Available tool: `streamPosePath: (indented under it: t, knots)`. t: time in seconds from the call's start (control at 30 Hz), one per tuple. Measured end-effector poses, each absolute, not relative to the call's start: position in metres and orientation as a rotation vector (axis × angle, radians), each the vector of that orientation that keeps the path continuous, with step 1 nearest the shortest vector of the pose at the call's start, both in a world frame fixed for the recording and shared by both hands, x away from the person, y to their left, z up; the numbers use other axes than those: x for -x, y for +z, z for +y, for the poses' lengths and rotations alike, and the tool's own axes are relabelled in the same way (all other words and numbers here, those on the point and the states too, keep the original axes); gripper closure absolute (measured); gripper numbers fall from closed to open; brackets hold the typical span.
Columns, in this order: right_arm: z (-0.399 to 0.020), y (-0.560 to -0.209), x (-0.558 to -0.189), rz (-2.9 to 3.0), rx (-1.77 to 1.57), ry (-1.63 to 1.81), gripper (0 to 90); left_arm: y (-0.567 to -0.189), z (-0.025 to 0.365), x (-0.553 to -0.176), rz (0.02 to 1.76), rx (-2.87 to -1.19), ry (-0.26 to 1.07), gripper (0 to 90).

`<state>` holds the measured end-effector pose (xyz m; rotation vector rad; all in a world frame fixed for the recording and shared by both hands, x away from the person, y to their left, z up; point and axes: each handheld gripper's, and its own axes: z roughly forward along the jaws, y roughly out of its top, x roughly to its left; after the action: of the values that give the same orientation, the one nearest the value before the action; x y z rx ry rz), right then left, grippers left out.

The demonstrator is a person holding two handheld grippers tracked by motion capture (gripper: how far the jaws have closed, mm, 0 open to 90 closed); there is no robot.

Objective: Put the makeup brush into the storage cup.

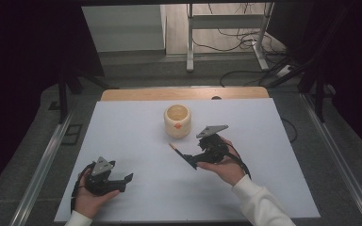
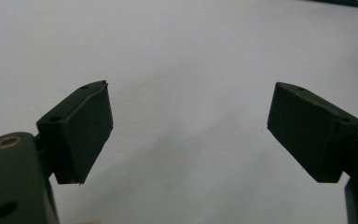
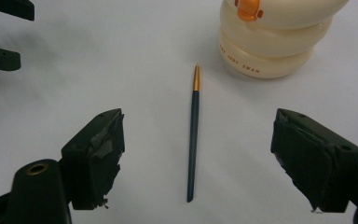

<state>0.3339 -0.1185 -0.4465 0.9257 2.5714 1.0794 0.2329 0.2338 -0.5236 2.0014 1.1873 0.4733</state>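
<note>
Paper [image 1: 136,141], white, covers the table in front of you, and a cream-coloured cup [image 1: 177,120] with an orange mark on its side stands upright on it toward the far middle. Your right gripper [image 1: 187,159] sits just in front of that cup, tilted in your right hand [image 1: 226,167], jaws spread wide and gripping nothing. In the right gripper view a thin dark pen [image 3: 193,135] with a gold tip lies flat on the paper between your open jaws, touching neither, its gold end pointing toward the cup [image 3: 275,37] and stopping just short of it. Your left gripper [image 1: 125,181] rests well apart, at the near left of the paper, held in your left hand [image 1: 89,197]. Its jaws are also released and wide, with bare paper [image 2: 186,70] between them in the left gripper view.
</note>
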Motion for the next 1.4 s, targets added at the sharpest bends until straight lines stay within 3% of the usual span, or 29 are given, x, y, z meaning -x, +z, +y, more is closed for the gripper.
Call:
streamPosePath:
  t: [1.4]
  knots:
    - [-0.07, -0.466, -0.372, 2.664, -1.034, 0.838, 19.5, -0.522, 0.233, -0.232, 1.178, -1.997, 0.471, 14.8]
